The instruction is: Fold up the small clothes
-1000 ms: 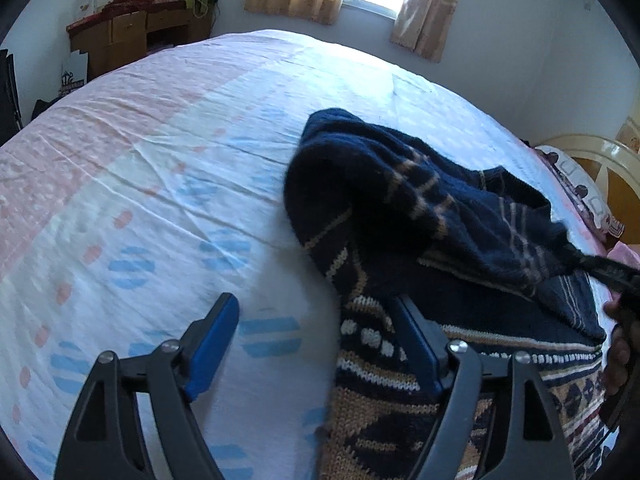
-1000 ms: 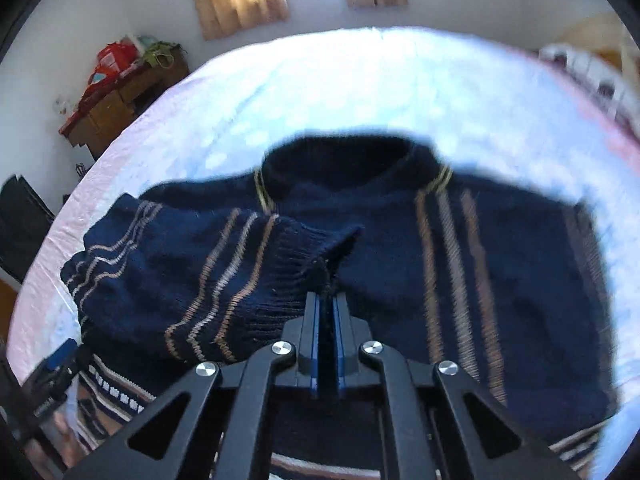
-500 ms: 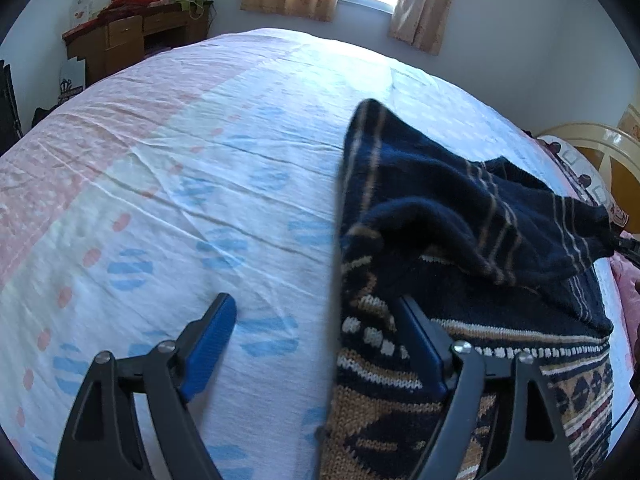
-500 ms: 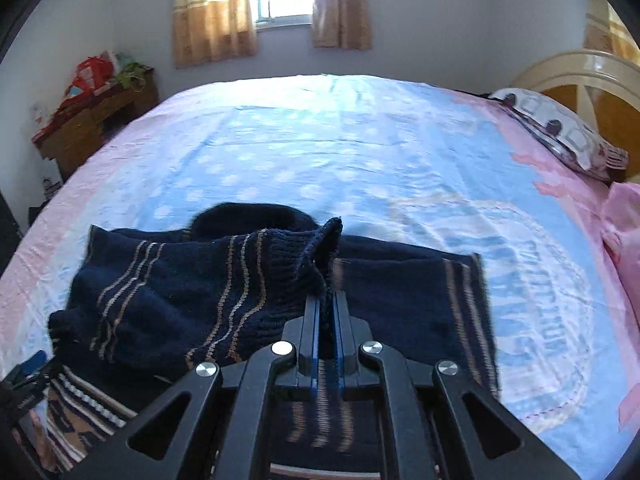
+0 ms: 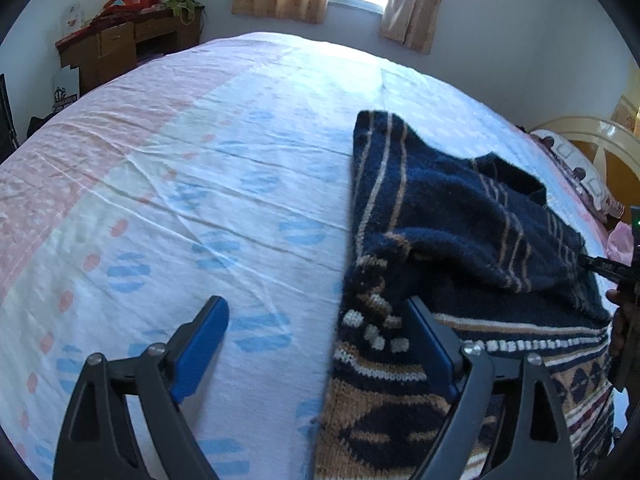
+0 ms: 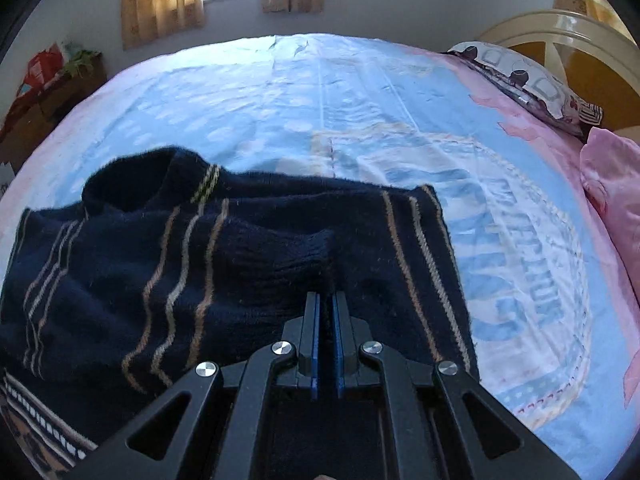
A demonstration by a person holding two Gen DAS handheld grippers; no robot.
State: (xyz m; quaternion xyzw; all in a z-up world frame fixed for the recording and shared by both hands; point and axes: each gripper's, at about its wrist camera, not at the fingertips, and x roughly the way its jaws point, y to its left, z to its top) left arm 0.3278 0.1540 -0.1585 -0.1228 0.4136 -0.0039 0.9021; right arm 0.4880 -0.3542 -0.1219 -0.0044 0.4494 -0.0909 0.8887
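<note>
A navy knitted sweater (image 5: 460, 216) with tan stripes and a patterned tan hem lies on the bed (image 5: 200, 184), one sleeve (image 6: 168, 264) drawn across its body. The right gripper (image 6: 325, 300) is clamped on that sleeve's cuff. The left gripper (image 5: 316, 340) has just been opening and stands wide, one finger on the bedsheet, the other over the sweater's hem, gripping nothing.

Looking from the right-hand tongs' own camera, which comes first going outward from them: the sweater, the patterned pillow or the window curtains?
1. Sweater, pinched in the right tongs.
2. Patterned pillow, far right, at the headboard.
3. Curtains, on the far wall, upper left.
</note>
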